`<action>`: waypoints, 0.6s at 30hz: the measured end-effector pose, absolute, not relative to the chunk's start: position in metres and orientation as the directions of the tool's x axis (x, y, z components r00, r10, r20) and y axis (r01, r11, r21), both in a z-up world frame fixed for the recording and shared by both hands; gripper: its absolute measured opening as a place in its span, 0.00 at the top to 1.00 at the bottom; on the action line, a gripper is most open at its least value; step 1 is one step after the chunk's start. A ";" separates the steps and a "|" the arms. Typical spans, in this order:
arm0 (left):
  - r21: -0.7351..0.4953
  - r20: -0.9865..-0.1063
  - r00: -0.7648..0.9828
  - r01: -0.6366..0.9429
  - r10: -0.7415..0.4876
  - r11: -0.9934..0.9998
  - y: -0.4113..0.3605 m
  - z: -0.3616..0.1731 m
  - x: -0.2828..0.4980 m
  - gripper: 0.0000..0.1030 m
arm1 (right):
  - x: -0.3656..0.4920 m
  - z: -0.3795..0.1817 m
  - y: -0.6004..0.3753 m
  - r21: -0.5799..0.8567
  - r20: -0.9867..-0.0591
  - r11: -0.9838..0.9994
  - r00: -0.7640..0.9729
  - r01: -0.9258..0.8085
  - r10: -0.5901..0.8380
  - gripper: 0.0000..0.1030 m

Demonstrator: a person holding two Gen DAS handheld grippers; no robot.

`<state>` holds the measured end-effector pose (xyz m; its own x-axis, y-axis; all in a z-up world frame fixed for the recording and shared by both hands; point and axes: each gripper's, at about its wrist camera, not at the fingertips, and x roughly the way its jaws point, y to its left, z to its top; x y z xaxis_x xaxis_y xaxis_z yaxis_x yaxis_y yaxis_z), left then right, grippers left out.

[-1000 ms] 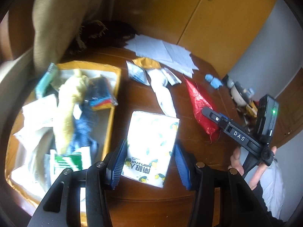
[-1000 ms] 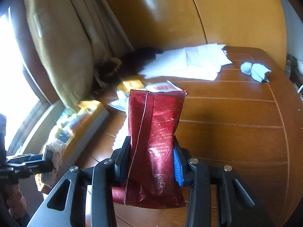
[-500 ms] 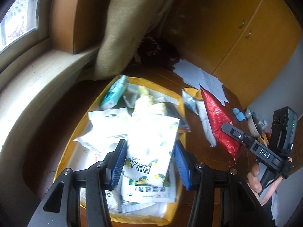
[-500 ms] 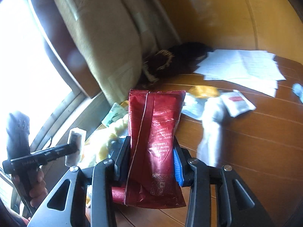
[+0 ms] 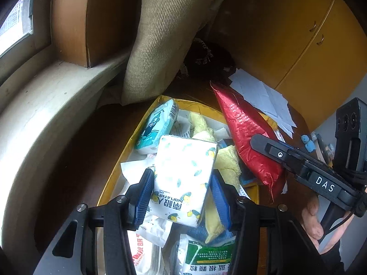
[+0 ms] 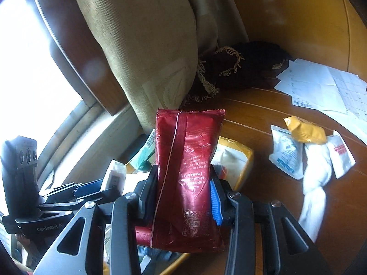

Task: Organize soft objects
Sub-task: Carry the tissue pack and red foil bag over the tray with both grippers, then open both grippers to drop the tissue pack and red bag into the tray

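In the left wrist view, the left gripper (image 5: 182, 197) clamps a white tissue pack (image 5: 183, 178) printed with lemons at centre frame, its label reading "nanuren" upside down. It hangs above the yellow tray (image 5: 114, 174), which is heaped with soft packets, among them a teal tissue pack (image 5: 157, 126) and a green-labelled bag (image 5: 206, 255) at the lower edge. At right, the other tool bears the letters "DAS".

In the right wrist view, the right gripper (image 6: 181, 199) pinches a red foil pouch (image 6: 187, 171) upright at centre, fine print and QR codes facing the lens. The tray's corner (image 6: 247, 160) shows behind the pouch. White sachets (image 6: 286, 153) and a yellow packet (image 6: 305, 129) lie on the wooden table (image 6: 263, 194) at right.

Both loads appear ready to drop; the next move calls for lowering and releasing over the tray.
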<state>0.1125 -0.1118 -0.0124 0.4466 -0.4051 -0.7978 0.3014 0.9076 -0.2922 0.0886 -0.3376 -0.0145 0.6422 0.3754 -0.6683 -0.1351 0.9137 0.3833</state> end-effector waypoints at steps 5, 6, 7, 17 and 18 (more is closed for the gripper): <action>-0.268 -0.816 0.430 0.311 -0.387 0.912 -0.124 -0.022 0.124 0.49 | 0.103 -0.025 -0.328 0.348 -0.695 0.929 0.630 -0.129 0.348 0.63; -0.259 -0.816 0.435 0.314 -0.381 0.913 -0.125 -0.022 0.124 0.49 | 0.105 -0.026 -0.326 0.333 -0.699 0.934 0.631 -0.130 0.337 0.62; -0.251 -0.816 0.439 0.316 -0.375 0.915 -0.127 -0.023 0.125 0.49 | 0.105 -0.028 -0.325 0.326 -0.701 0.936 0.631 -0.131 0.332 0.62; -0.279 -0.831 0.402 0.297 -0.385 0.913 -0.132 -0.039 0.134 0.40 | 0.107 -0.037 -0.325 0.293 -0.718 0.946 0.621 -0.141 0.315 0.54; -0.297 -0.827 0.396 0.296 -0.399 0.908 -0.129 -0.038 0.133 0.40 | 0.107 -0.038 -0.328 0.313 -0.714 0.940 0.619 -0.135 0.327 0.53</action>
